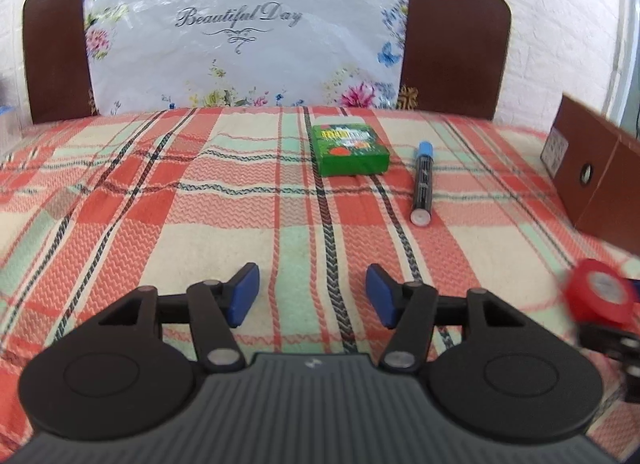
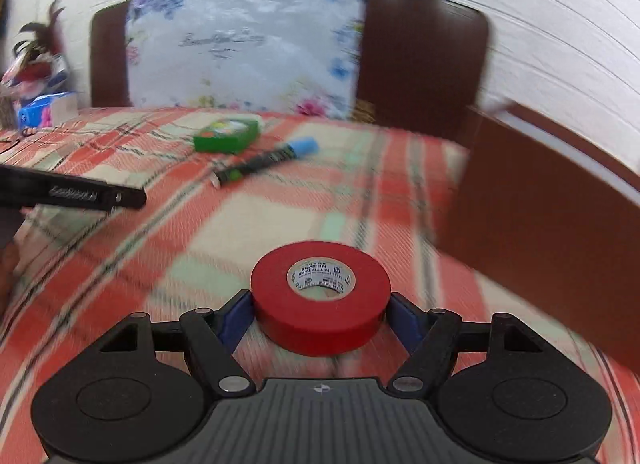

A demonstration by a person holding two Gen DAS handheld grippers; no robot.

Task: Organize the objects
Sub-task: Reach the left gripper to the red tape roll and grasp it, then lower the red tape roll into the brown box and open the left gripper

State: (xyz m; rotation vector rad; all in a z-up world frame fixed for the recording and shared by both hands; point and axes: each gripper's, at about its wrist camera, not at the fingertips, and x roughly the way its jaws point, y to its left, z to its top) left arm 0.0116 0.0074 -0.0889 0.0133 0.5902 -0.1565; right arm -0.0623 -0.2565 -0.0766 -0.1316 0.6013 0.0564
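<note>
Two words, "Beautiful Day", on pillow (image 1: 244, 35)

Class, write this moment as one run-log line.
left gripper: open, empty | right gripper: shut on red tape roll | green box, marker: on bedspread | brown box: right

Two fisheye views, each mounted just behind a hand-held gripper and angled down along its fingers over a plaid bedspread (image 1: 200, 191), facing the dark headboard (image 1: 456, 39) and a floral pillow (image 1: 244, 35). The left wrist view sits low and close to the cloth. The right wrist view looks from further right. Both share the green box (image 1: 350, 149), the blue-capped marker (image 1: 422, 183) and the brown cardboard box (image 1: 592, 175).
</note>
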